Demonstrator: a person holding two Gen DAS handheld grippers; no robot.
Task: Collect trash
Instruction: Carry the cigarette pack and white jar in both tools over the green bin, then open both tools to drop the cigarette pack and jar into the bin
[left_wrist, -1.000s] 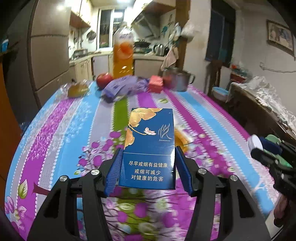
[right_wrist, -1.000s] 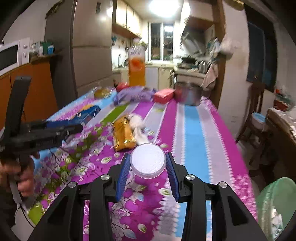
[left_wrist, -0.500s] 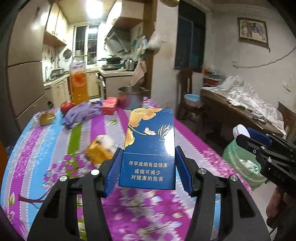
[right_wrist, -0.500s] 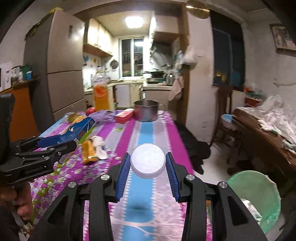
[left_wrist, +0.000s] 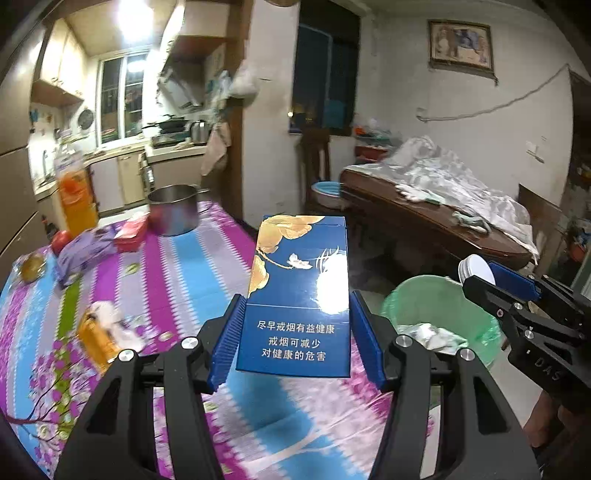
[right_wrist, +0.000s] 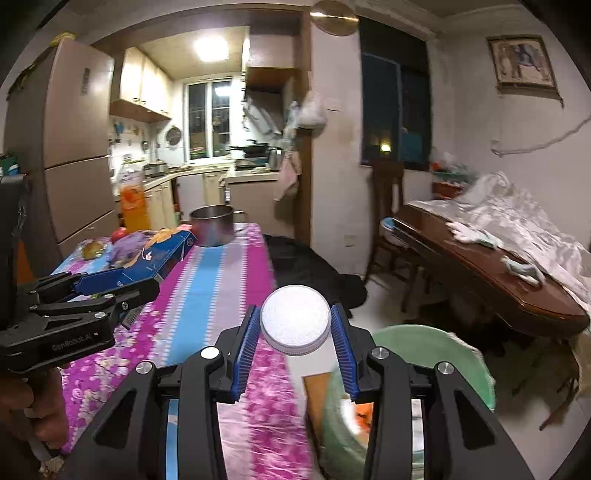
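Beside counter | left gripper grasping cigarette pack | right gripper grasping white lid | step: carrying | next: release over green bin

L tool clamped on blue cigarette pack, upright.
R tool w/ white lid over green bin; worktop below-left.

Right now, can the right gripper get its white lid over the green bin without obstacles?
Probably yes. The right gripper, shut on the white lid, points at the green bin just off the table edge; nothing stands between them.
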